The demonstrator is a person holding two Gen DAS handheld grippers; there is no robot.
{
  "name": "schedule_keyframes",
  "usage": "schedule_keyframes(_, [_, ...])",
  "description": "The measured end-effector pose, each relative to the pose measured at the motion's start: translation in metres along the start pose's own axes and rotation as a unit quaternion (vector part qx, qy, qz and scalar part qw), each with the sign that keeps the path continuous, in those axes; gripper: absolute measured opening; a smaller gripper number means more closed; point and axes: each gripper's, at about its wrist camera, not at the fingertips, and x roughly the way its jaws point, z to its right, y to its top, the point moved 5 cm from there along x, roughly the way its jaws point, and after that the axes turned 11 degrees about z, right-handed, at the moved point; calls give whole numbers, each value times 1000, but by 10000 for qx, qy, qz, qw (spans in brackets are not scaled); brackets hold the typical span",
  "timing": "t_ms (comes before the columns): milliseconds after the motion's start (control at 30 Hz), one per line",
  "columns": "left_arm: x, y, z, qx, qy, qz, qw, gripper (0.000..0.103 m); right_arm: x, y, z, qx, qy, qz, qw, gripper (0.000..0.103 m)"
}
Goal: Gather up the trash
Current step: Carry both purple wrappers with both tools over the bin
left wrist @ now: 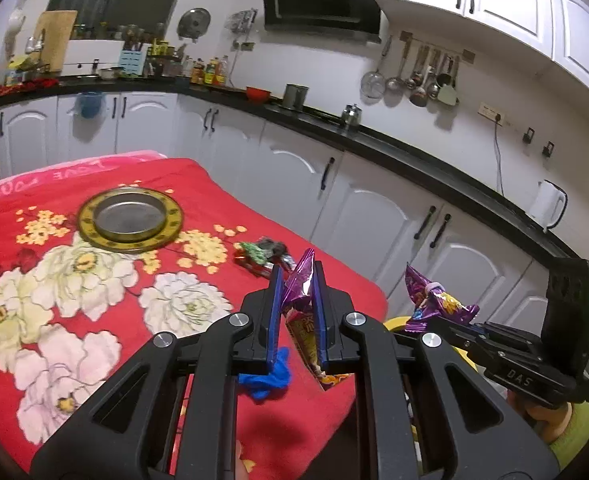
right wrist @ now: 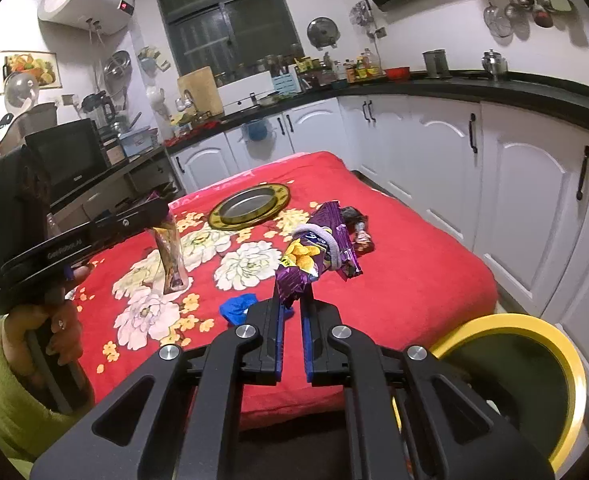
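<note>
Holding a crinkled purple foil snack wrapper (left wrist: 300, 300), the left tool (left wrist: 297, 280) is clamped; the right tool (right wrist: 290, 300) pinches a second purple packet (right wrist: 318, 252) near the yellow-rimmed bin (right wrist: 534, 328). Blue scrap (right wrist: 236, 306) and dark wrappers (left wrist: 264, 254) remain on the red floral table (left wrist: 198, 184)

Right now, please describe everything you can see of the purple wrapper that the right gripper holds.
The purple wrapper is a crinkled, shiny foil snack bag with yellow print, seemingly flowers, and white lettering. A pale grey band circles its middle. It looks empty and twisted. The right gripper is shut on its lower corner, so it stands tilted up and away from the blue-padded fingers, lifted above the red flowered cloth. Nothing else appears to touch it. The left wrist view shows it too, beside the yellow-rimmed bin.
</note>
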Motion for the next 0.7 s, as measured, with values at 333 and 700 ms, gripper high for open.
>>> schedule_keyframes(333, [20,-12,48,264,-430,-179,9986,9,-24,-5,30,129,-296,79,9994,7])
schedule_keyframes(700, [39,-32,97,528,-851,-435,9940,9,-56,-14,72,379,-734,190,9964,7])
